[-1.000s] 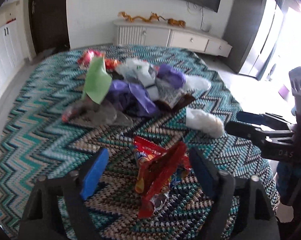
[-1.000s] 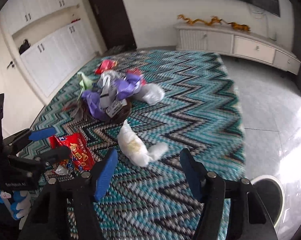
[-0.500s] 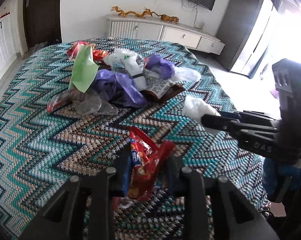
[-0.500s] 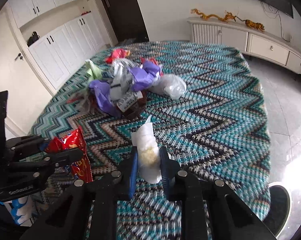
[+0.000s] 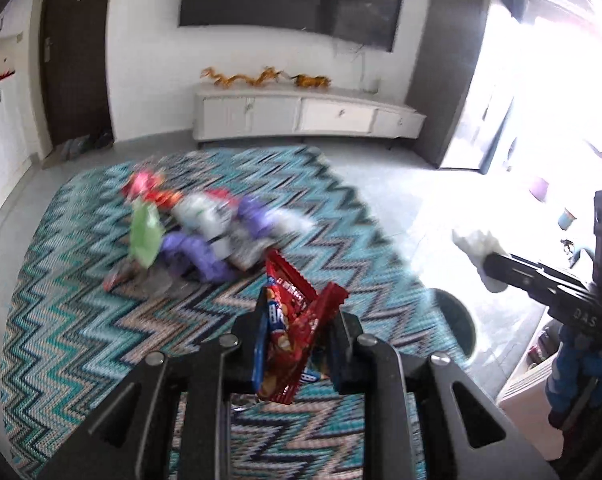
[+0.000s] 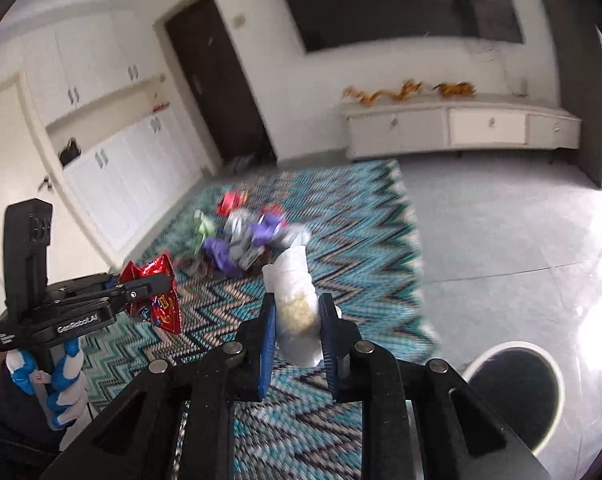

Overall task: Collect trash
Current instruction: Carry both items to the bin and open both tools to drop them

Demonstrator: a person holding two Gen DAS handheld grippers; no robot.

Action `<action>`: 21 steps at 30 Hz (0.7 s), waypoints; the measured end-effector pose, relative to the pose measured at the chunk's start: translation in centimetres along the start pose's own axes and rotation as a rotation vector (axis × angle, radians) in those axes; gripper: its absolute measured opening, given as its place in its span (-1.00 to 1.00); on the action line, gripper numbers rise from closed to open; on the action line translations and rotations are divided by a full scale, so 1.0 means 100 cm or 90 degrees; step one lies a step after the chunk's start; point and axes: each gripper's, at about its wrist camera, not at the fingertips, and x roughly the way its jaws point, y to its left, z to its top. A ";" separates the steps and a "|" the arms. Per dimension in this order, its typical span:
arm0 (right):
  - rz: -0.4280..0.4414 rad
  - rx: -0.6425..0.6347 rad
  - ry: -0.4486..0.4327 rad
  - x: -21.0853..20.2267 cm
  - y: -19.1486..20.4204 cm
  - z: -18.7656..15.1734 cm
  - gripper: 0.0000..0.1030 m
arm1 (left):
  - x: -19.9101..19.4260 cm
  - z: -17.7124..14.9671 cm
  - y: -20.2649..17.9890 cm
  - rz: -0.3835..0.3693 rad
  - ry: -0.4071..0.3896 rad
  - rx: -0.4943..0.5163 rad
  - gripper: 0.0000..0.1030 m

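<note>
My left gripper (image 5: pixel 299 332) is shut on a red snack wrapper (image 5: pixel 297 320), held up above the zigzag rug (image 5: pixel 81 340). In the right wrist view that left gripper (image 6: pixel 143 286) hangs at the left with the red snack wrapper (image 6: pixel 157 300) in it. My right gripper (image 6: pixel 297 320) is shut on a white plastic bag (image 6: pixel 295 304) with pale crumbs inside, also lifted off the rug. From the left wrist view the right gripper (image 5: pixel 491 264) shows at the right edge, gripping the white plastic bag (image 5: pixel 477 242). A pile of trash (image 5: pixel 205 232) stays on the rug: purple, green, red and clear pieces.
A round dark bin with a white rim (image 6: pixel 517 388) stands on the grey floor right of the rug (image 6: pixel 361 240). A low white cabinet (image 5: pixel 309 118) runs along the far wall under a dark screen. White cupboards (image 6: pixel 113 160) and a dark door line the left side.
Both grippers closed on their items, the left on the red wrapper and the right on the white bag, then lifted them off the rug. The trash pile now lies farther away.
</note>
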 end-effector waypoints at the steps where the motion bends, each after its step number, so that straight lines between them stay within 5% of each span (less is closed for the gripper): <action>1: -0.007 0.009 -0.019 -0.017 -0.005 0.000 -0.62 | -0.002 0.005 -0.013 -0.009 -0.005 0.009 -0.57; 11: -0.125 0.102 -0.115 -0.119 -0.078 -0.038 -0.62 | 0.017 0.042 -0.147 -0.076 0.005 0.116 -0.56; 21: -0.210 0.238 -0.065 -0.121 -0.188 -0.075 -0.57 | 0.126 0.060 -0.270 -0.100 0.115 0.204 -0.51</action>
